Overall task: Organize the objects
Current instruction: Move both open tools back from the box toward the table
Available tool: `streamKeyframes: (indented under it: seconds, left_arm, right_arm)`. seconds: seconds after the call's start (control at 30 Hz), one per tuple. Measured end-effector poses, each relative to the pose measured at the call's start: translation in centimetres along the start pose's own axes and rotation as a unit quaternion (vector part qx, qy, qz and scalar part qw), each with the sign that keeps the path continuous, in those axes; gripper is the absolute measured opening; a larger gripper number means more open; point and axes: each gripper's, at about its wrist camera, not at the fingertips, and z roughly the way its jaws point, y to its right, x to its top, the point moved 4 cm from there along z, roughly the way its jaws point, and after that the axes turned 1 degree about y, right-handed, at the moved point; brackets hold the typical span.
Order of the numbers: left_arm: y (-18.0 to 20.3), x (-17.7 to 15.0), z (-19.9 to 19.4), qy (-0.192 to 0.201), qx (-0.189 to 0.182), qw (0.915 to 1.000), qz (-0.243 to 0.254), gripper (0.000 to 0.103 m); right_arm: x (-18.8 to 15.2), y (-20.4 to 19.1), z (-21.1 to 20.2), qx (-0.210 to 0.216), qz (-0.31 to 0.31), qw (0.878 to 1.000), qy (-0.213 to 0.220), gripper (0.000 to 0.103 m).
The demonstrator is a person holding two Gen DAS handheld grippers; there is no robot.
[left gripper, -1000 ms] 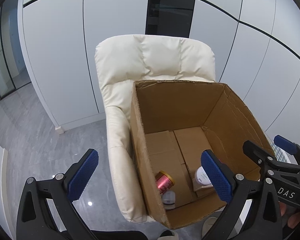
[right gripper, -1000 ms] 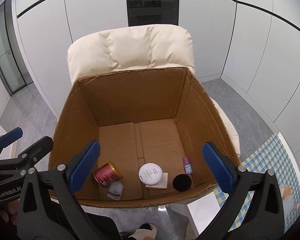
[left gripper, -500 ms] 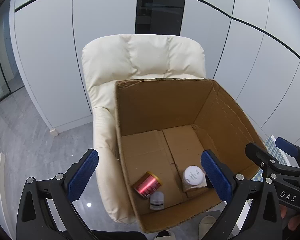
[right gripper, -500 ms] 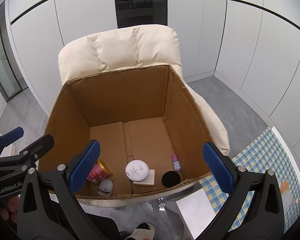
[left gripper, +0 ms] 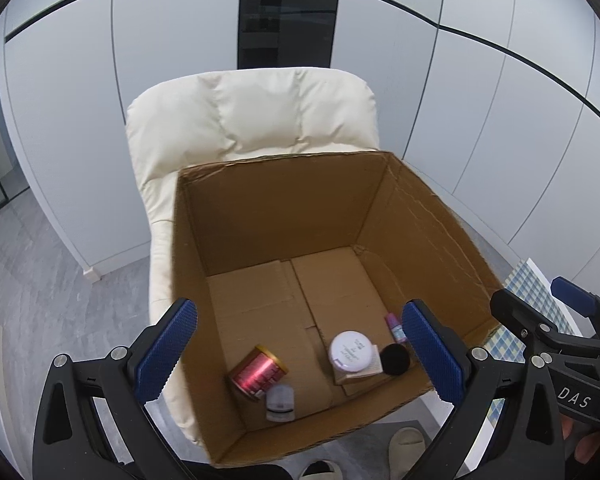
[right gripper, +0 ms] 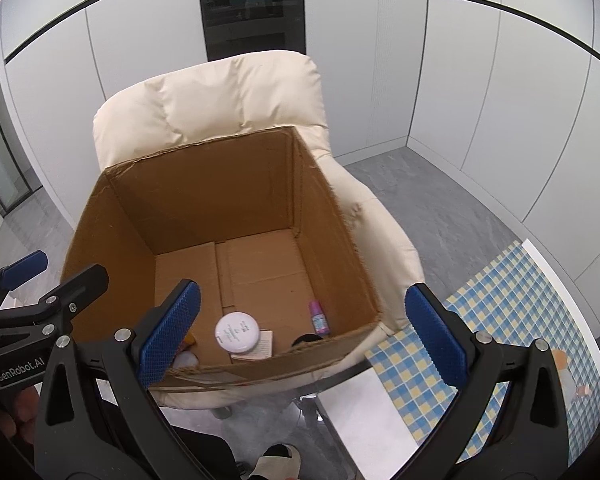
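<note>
A cream padded armchair carries an open cardboard box on its seat, and both wrist views look down into it; the left view takes in the whole box floor, where a red metallic can lies on its side near the front wall with a small white container just in front of it, touching or nearly so; the right view hides most of those two behind its own left finger, leaving only a sliver of each, but it alone shows a blue-and-yellow checked cloth on a surface to the right of the chair, with a few small objects on it too blurred to name; both views show a round white jar resting on a small card or booklet, a round black object just beside the jar, which the right view half hides behind the box's front edge, and a small pink-capped bottle lying near the right wall; slippered feet show on the grey floor below the box; the left gripper hangs above the box front with its blue-padded fingers spread wide, holding nothing and touching nothing; the right gripper is likewise spread wide and empty above the box's front edge; each gripper shows at the edge of the other's view.
</note>
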Motion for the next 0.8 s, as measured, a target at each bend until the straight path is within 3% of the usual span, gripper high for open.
streamKeyframes:
  seconds: [0.8]
  left_arm:
    - [7.9, -0.3, 0.7, -0.005, -0.043, 0.998, 0.046, 0.102]
  right_arm:
    - [-1.8, 8.0, -2.2, -0.05, 0.049, 0.998, 0.0, 0.103]
